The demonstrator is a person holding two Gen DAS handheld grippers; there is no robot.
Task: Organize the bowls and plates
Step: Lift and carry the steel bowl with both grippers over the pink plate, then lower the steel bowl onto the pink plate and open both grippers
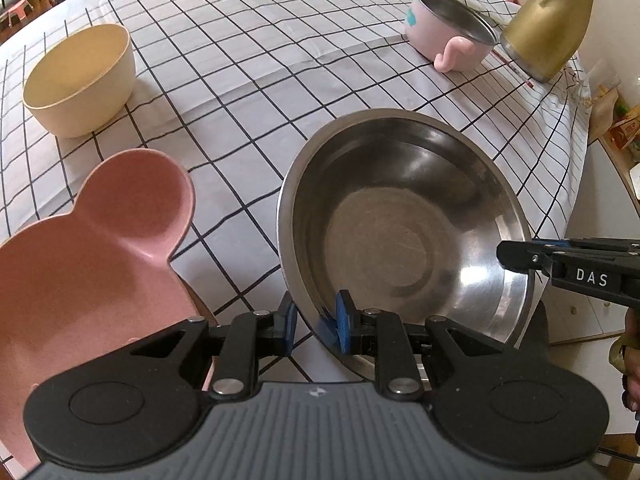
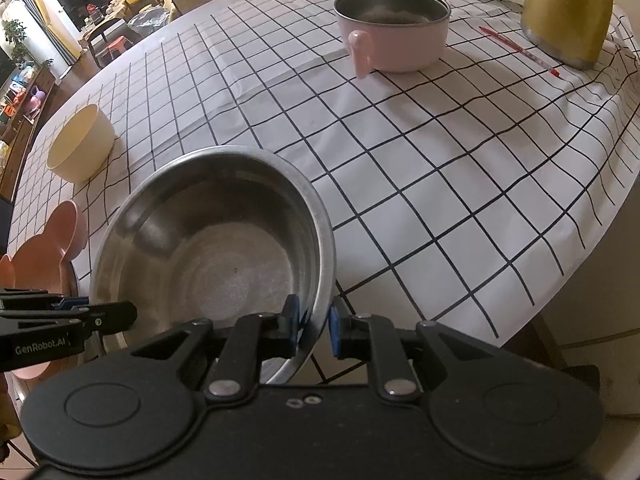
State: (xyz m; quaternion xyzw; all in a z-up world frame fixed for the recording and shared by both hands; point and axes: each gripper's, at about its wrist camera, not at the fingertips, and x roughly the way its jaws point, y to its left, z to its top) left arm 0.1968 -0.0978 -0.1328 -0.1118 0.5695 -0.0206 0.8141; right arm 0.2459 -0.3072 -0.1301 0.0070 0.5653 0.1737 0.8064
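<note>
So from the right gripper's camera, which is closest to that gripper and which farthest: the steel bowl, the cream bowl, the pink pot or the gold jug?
1. Steel bowl, its rim between the right gripper fingers.
2. Cream bowl, far left.
3. Pink pot, ahead, slightly right.
4. Gold jug, top right corner; only slightly beyond the pot.

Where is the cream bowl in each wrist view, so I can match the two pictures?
Left wrist view: cream bowl at upper left, beyond the pink bear-shaped plate.
Right wrist view: cream bowl at the left edge, mid-height, again beyond that plate.
Shared landmark: the steel bowl in the foreground.
</note>
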